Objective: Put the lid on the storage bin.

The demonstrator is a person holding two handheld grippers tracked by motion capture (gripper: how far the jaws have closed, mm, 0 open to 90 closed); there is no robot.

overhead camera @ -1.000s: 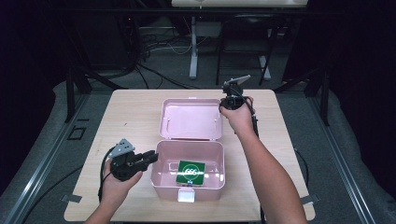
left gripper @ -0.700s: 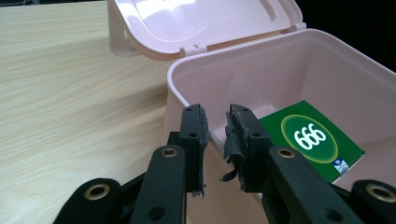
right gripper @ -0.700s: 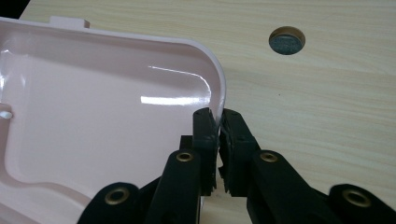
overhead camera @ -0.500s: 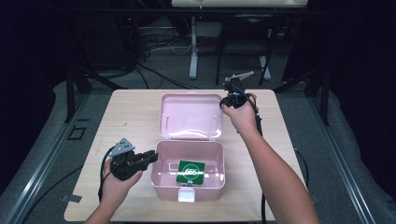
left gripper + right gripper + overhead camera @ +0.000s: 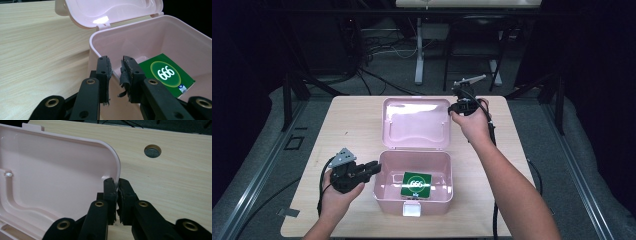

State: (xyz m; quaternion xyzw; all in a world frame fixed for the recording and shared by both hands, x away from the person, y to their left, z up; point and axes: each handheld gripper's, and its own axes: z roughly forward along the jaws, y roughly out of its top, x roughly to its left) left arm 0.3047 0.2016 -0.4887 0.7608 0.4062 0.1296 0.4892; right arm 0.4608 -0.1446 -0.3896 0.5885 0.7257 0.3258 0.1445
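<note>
Lid-closing step. Right gripper point(image 5: 117, 185) fingers clamped on lid point(image 5: 416, 122) rim, toward bench's far edge. Left gripper point(image 5: 115, 68) fingers clamped on box point(image 5: 413, 207) wall, near edge. Next: swing lid over, steadying box.

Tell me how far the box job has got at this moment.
Done: the green pack lies inside the pink box. In hand: the right gripper pinches the rim of the open lid, while the left gripper straddles the box's left wall, bracing it. Left: the lid is not yet swung shut or latched.
</note>
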